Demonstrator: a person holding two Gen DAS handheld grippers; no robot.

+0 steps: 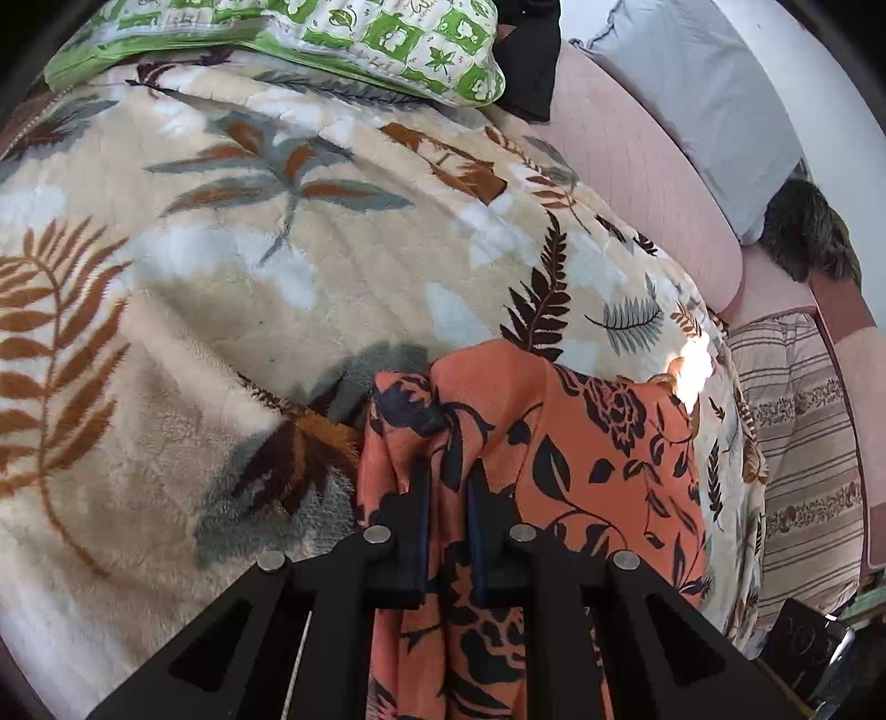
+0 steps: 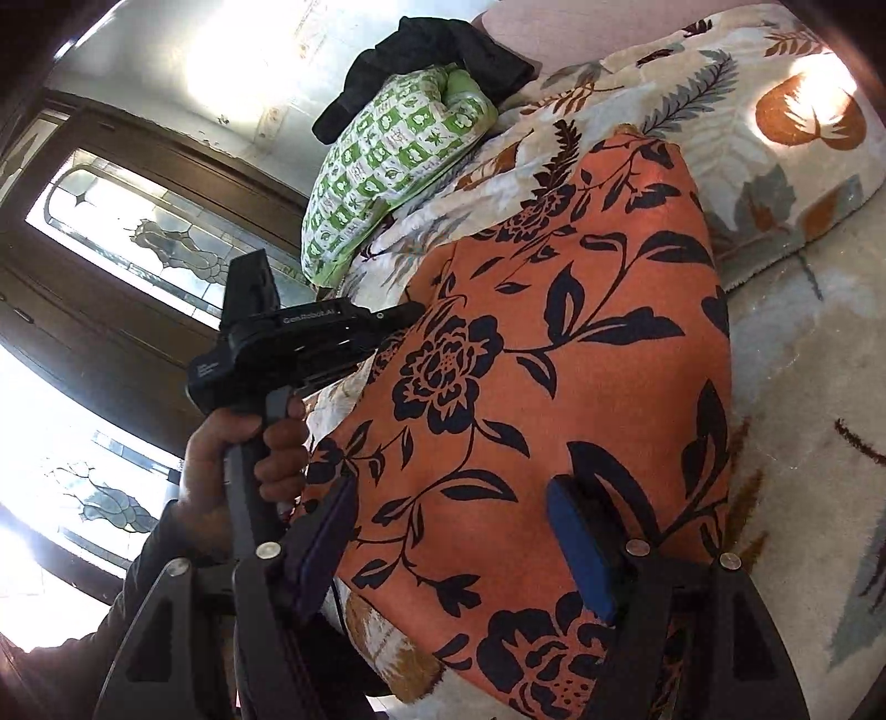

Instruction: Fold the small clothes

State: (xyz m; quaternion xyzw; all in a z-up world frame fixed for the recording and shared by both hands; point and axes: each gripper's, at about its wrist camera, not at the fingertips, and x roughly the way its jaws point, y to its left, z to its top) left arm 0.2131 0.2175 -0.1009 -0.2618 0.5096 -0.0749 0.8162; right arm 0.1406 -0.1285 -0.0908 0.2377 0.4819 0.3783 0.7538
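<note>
An orange cloth with black flowers (image 1: 581, 437) lies on the leaf-print blanket (image 1: 249, 266). My left gripper (image 1: 449, 487) is shut on a bunched edge of this cloth, which hangs down between its fingers. In the right wrist view the same orange cloth (image 2: 554, 360) is spread flat and wide. My right gripper (image 2: 451, 504) is open, its blue pads (image 2: 576, 548) standing on either side of the cloth's near part, just above it. The left gripper body (image 2: 288, 343) and the hand holding it show at the cloth's left edge.
A green-and-white pillow (image 1: 343, 39) and a black garment (image 2: 432, 50) lie at the far end of the blanket. A pink cushion (image 1: 637, 183), a grey pillow (image 1: 703, 99) and a striped cover (image 1: 797, 443) lie to the right. A wooden door with glass panes (image 2: 122, 232) stands left.
</note>
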